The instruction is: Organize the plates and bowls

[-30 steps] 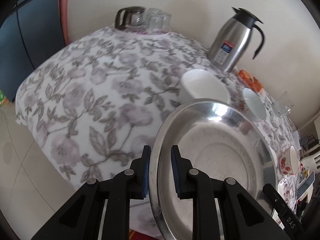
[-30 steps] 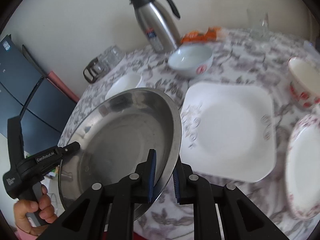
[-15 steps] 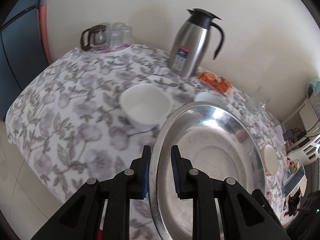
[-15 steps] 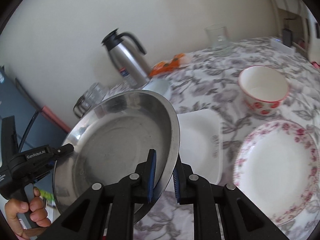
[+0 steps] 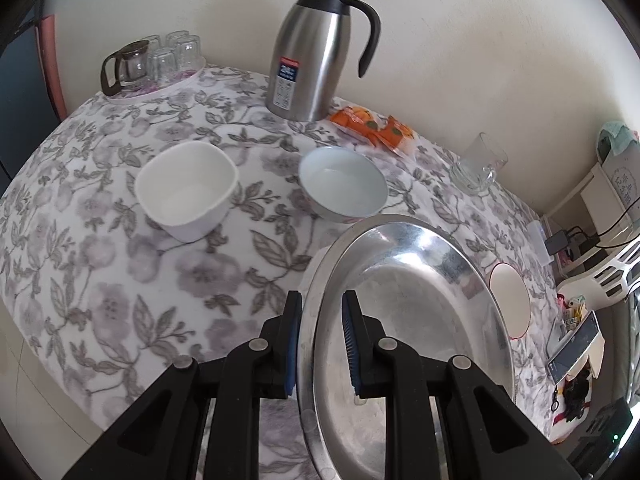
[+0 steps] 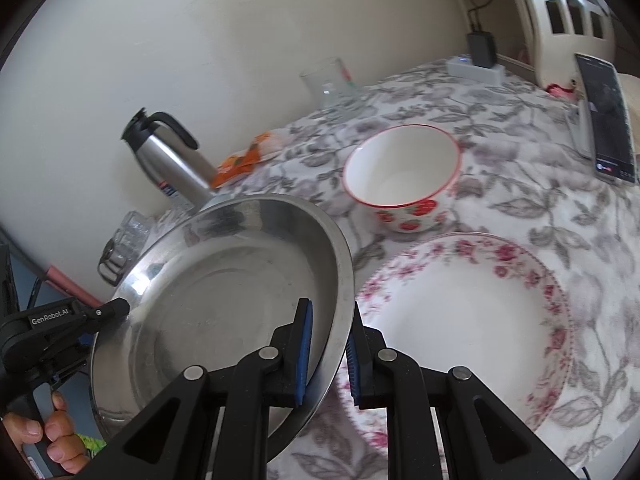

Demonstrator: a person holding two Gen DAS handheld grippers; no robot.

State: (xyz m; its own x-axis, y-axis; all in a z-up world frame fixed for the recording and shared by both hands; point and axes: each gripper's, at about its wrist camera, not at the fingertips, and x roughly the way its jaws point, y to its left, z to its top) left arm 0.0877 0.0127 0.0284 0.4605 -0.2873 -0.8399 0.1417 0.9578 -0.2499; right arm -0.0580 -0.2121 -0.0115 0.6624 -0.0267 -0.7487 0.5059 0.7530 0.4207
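A: Right wrist view first: where is the steel plate (image 6: 224, 300)?

B: Carried in the air, tilted, above the near edge of the table (image 6: 520, 208). The floral plate (image 6: 472, 320) lies just to its right, partly under its rim, and the red-rimmed bowl (image 6: 402, 172) stands beyond that.

A: Who has it?

B: Both. The right gripper (image 6: 327, 354) pinches the rim nearest its camera, one pad inside the dish, one outside. The left gripper (image 6: 116, 306) reaches the opposite edge; from its own view, the left gripper (image 5: 318, 344) straddles that rim, and whether its pads press the metal I cannot tell.

A: And the next move?

B: I judge it turns on the floral plate lying right of the steel one, nearer the right hand.

A: Other dishes?

B: A square white bowl (image 5: 186, 190) and a round pale bowl (image 5: 343, 184) stand well apart, ahead of the left gripper.
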